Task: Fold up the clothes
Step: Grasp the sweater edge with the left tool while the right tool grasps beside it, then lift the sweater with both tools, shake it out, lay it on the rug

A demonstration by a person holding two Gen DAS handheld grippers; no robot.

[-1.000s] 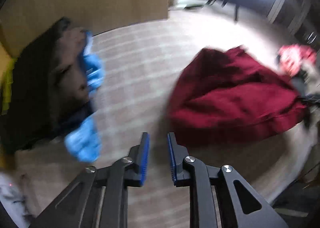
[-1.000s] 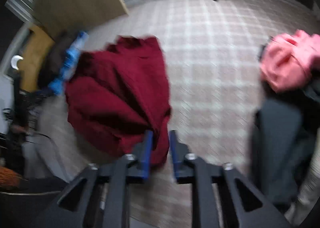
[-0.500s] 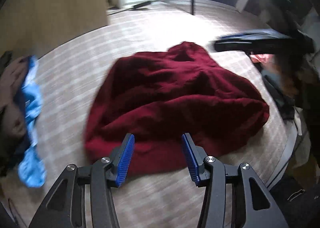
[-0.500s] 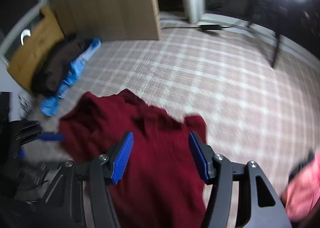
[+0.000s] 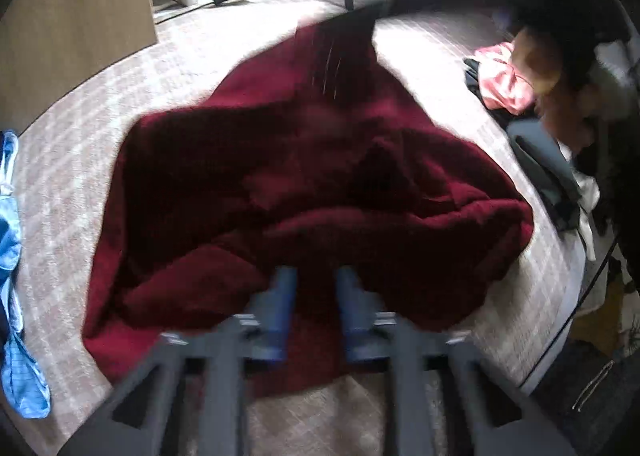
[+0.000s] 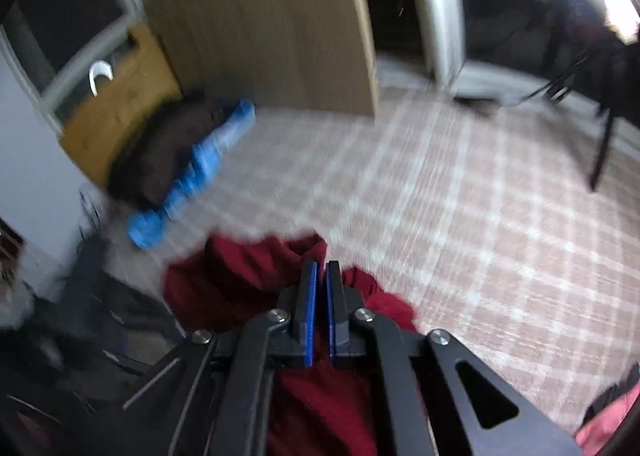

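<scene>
A dark red garment (image 5: 312, 192) lies crumpled on the plaid cloth surface (image 5: 72, 184). My left gripper (image 5: 314, 276) is blurred, its blue pads a short gap apart over the garment's near edge; whether cloth is between them is unclear. My right gripper (image 6: 321, 270) has its blue pads nearly together on a bunched fold of the red garment (image 6: 248, 280) at its far edge. In the left wrist view the right gripper (image 5: 340, 52) shows as a dark blurred shape over the garment's far tip.
A pile of brown and blue clothes (image 6: 180, 152) lies at the far left by a wooden panel (image 6: 272, 24). Blue cloth (image 5: 12, 216) hangs at the left edge. Pink (image 5: 504, 80) and grey (image 5: 544, 160) clothes lie at the right.
Both grippers have closed from wide open. The left one moved forward onto the garment's near edge. The right one came down on the far edge and pinched a fold.
</scene>
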